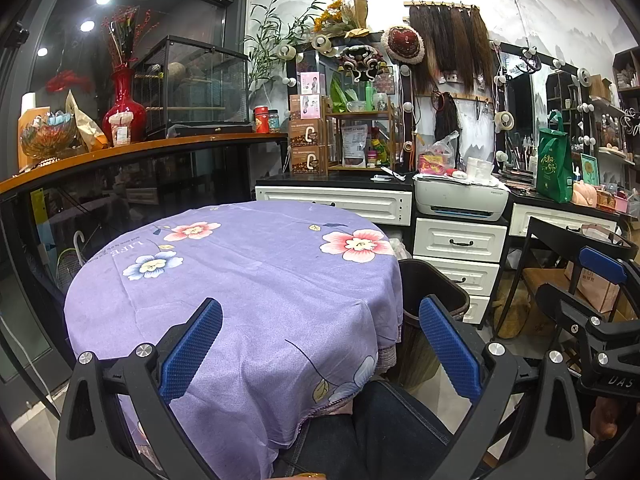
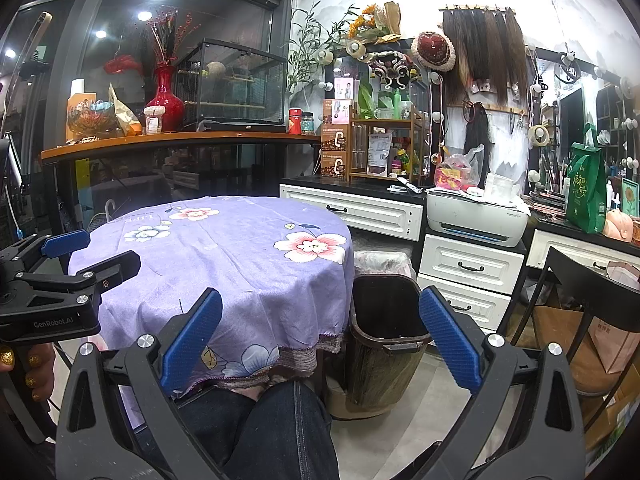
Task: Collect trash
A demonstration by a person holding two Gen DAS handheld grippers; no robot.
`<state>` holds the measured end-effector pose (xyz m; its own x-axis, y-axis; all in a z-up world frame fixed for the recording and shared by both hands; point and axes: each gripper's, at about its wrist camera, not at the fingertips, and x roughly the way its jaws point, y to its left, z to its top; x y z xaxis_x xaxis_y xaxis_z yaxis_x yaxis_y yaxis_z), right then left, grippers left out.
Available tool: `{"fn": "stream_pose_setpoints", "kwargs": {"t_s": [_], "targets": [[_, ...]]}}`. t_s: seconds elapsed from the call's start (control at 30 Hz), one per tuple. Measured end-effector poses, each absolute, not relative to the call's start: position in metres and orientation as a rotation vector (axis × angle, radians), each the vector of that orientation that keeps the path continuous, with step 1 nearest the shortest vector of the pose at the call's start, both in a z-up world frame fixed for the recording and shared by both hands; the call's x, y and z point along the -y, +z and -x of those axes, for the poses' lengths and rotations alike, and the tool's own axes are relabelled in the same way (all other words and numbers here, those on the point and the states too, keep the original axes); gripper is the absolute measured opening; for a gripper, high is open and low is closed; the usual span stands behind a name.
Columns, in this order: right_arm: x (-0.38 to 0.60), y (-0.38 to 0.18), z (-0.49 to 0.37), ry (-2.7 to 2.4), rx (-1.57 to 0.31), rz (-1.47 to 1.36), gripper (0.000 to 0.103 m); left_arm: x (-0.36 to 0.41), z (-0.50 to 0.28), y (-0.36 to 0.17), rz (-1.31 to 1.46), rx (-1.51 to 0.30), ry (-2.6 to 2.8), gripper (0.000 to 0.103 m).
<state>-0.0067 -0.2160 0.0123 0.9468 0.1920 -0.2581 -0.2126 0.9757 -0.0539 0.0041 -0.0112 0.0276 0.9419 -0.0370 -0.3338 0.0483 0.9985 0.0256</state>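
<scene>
Round table (image 1: 248, 272) draped in a purple flowered cloth, seen from the seated person's side; a denim-clad knee (image 2: 276, 432) shows under the near edge. Left gripper (image 1: 320, 346) held low in front of the table's near rim, jaws spread wide, nothing between the blue pads (image 1: 192, 350). Right gripper (image 2: 320, 344) just to the right of it, likewise wide open and holding nothing, its right pad over the bin. Each gripper shows in the other's view: the right one at the far right of the left wrist view, the left one at the far left of the right wrist view, with a hand with gold-glitter nails (image 2: 28, 368) on its handle. Dark brown waste bin (image 2: 386, 336) stands on the floor touching the table's right side, mouth open; inside too dark to tell contents. No loose trash can be made out on the cloth from either view. Behind the bin, white drawers (image 2: 468, 264) under a black counter, a white printer (image 2: 476, 216) on top with papers and a clear plastic bag near it. A green tote bag (image 2: 586, 192) sits further right. Left of the counter, a wooden shelf carries a red vase (image 2: 165, 96) and a glass cage (image 2: 236, 84). Black chair (image 2: 592, 292) at right, near the drawers.
</scene>
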Motion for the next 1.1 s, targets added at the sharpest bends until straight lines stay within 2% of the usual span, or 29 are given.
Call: {"fn": "stream_pose_setpoints", "kwargs": {"t_s": [1.1], "targets": [[0.2136, 0.0098, 0.0078, 0.208, -0.257, 0.081, 0.097, 0.0111, -0.0038, 0.0269, -0.031, -0.337, -0.044, 0.098]]}}
